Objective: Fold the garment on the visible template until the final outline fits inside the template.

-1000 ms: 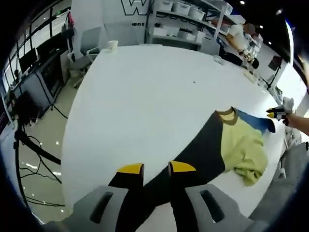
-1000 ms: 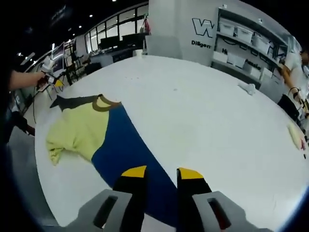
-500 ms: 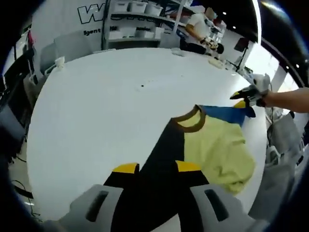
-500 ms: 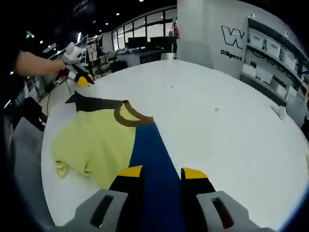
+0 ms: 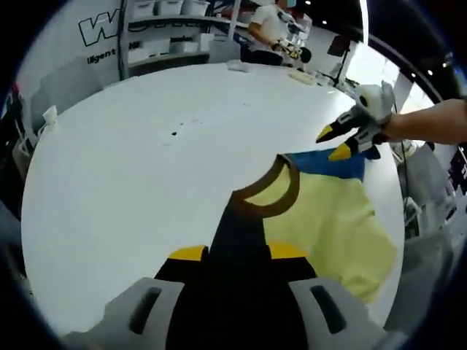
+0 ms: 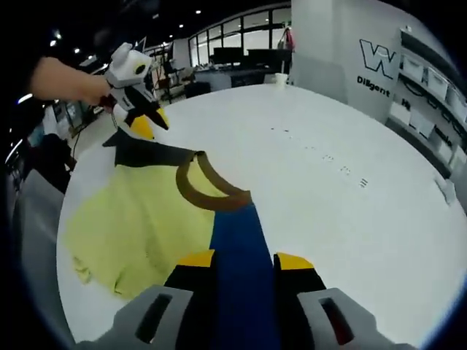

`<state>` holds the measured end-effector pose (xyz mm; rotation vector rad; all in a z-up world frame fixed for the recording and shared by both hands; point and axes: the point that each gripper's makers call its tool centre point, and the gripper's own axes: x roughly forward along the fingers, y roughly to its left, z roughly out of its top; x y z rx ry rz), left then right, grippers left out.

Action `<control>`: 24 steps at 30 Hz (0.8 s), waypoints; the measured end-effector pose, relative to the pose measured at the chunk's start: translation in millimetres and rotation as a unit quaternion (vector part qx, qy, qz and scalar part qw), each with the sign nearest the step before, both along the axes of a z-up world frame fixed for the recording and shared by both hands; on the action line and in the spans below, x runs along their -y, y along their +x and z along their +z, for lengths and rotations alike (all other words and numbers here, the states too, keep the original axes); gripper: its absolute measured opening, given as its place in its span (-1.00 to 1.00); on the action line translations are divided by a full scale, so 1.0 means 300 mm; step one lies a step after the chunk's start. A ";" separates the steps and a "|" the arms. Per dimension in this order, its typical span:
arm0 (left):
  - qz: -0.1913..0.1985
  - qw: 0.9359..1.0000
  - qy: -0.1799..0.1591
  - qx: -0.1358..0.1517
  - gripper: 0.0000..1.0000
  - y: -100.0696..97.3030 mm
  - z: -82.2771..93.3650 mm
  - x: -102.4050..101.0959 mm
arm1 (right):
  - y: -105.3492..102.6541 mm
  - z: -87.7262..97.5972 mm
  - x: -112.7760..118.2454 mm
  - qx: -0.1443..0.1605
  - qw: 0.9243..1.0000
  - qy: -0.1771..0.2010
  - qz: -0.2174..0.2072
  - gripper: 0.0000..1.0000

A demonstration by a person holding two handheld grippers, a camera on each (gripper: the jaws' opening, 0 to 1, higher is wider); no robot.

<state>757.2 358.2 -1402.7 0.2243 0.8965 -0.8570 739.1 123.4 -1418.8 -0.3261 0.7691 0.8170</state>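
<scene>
The white table (image 5: 131, 168) is the biggest thing and it carries the garment (image 5: 328, 219). The garment is a T-shirt with a pale yellow body, one black sleeve, one blue sleeve and a brown collar (image 5: 273, 193). It lies near the table edge closest to the person, and it is partly lifted by the two sleeves.

In the left gripper view, the black sleeve (image 5: 237, 240) runs from the collar down between the yellow-tipped jaws of the left gripper (image 5: 235, 253), which is closed on this sleeve. The right gripper (image 5: 343, 138) comes into this view from the right, at the far end of the blue sleeve (image 5: 328, 164).

In the right gripper view, the blue sleeve goes down between the jaws of the right gripper (image 6: 241, 259), which clamps it. The left gripper enters there from the upper left, at the tip of the black sleeve.

Behind the table are shelves (image 5: 168, 36) with white boxes, and a person (image 5: 273, 22) in white stands there.
</scene>
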 end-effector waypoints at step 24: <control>-0.054 0.996 0.078 -0.003 -0.51 0.040 -0.142 0.021 | 0.024 -0.091 -0.008 -0.006 0.999 -0.043 0.015 -0.79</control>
